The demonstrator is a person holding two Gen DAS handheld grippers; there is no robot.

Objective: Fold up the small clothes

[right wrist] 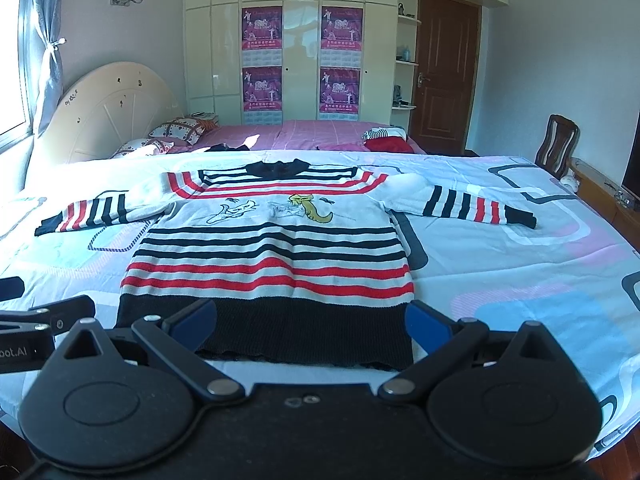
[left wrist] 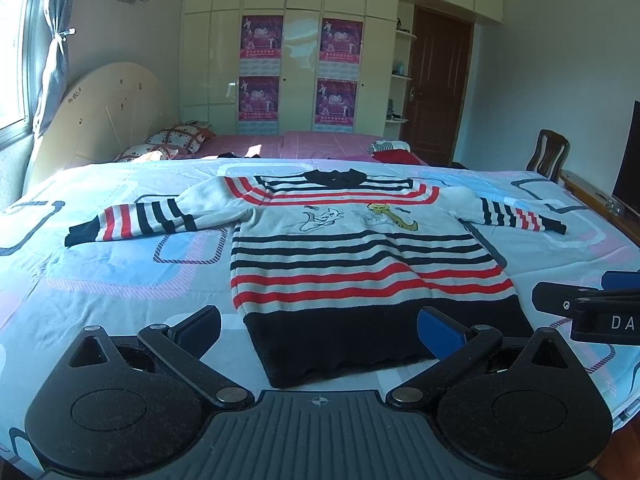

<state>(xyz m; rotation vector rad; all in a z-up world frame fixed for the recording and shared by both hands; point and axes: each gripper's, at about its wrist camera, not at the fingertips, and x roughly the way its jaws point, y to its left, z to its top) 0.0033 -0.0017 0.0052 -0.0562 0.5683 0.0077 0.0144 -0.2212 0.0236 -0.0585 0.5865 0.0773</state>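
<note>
A small knitted sweater (left wrist: 352,248) (right wrist: 272,248), white with black and red stripes, a black hem and cartoon figures on the chest, lies flat on the patterned bed sheet (left wrist: 120,264) (right wrist: 500,264), both sleeves spread sideways. My left gripper (left wrist: 320,330) hovers open just before the black hem, nothing between its blue pads. My right gripper (right wrist: 312,324) is open too, straddling the hem's near edge without holding it. The right gripper's body (left wrist: 592,312) shows at the right edge of the left wrist view; the left gripper's body (right wrist: 36,332) shows at the left edge of the right wrist view.
Behind the sheet is a pink bedspread (left wrist: 320,144) with pillows (left wrist: 176,140) and a small pile of red and striped clothes (left wrist: 392,152) (right wrist: 384,140). A wooden chair (left wrist: 548,152) and low wooden furniture stand at the right; wardrobe and door at the back.
</note>
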